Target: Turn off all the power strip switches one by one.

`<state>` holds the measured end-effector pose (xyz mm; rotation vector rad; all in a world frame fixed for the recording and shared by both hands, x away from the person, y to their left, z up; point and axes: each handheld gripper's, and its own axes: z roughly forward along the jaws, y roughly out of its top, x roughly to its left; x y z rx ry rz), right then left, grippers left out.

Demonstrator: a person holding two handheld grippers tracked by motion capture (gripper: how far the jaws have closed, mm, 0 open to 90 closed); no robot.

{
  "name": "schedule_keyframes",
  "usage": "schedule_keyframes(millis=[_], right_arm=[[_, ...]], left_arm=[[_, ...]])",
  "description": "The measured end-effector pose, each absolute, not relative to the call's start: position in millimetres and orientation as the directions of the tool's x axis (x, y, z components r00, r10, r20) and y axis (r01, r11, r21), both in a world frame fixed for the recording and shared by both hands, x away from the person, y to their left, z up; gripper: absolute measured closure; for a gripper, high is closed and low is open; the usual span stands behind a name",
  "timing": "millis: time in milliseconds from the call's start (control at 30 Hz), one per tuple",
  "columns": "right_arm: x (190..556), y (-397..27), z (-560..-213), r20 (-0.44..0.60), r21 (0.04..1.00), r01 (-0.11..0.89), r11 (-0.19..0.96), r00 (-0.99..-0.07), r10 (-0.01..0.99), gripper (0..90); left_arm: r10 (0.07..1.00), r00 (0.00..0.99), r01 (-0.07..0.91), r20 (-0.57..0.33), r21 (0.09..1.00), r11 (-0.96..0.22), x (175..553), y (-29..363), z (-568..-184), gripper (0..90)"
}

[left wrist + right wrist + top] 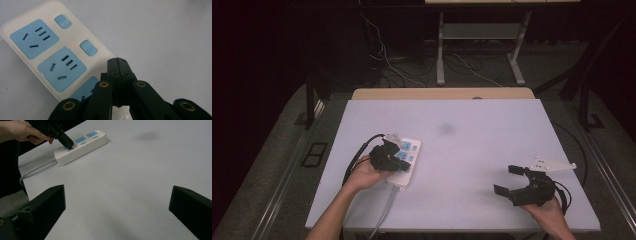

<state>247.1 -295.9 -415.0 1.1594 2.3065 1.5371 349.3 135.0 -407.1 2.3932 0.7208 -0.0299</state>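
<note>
Landmark: I take the power strip [404, 159] as my reference; it lies on the white table [472, 150], toward the table's left half as I look down from above.

Power strip: white body with blue sockets [62, 68] and blue switches [88, 47], a small red light beside each switch. Its grey cord [384, 210] leaves the near end and runs off the near edge of the table.

Left gripper [387, 152]: I see it right over the near part of the power strip, tips pointing down at it. In its own view the two black jaws are pressed flat together with nothing between them, and their joined tip sits at the strip's switch-side edge, near its third socket. From the right gripper view the tip [67, 143] looks to be touching the top face of the strip; I cannot tell how firmly.

Left hand [362, 175]: I see it on the near side of the power strip, wrapped around the gripper's body.

Right gripper [517, 182]: well apart from the power strip, far off to its right near the table's near right corner. Its jaws stand wide apart and empty, with bare table between them.

Right hand [547, 207]: behind that gripper at the table's near edge.

Smudge [446, 129]: a faint dark patch on the table, beyond and to the right of the power strip.
</note>
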Motion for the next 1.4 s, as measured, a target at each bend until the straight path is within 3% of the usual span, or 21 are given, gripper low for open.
schedule_keyframes(millis=[733,1400], right_arm=[[245.8,-298.8,-411.8,0.286,0.844,0.509,0.167,-0.691,0.664,0.4],[247.4,-300.8,-412.4,0.288,0.845,0.511,0.160,-0.686,0.668,0.4]], left_arm=[[0.524,0.830,0.525,-0.193,0.587,-0.616,343.5,137.2,-410.6,89.9],[0.491,0.861,0.470,-0.134,0.580,-0.666,341.0,135.7,-402.5,89.7]])
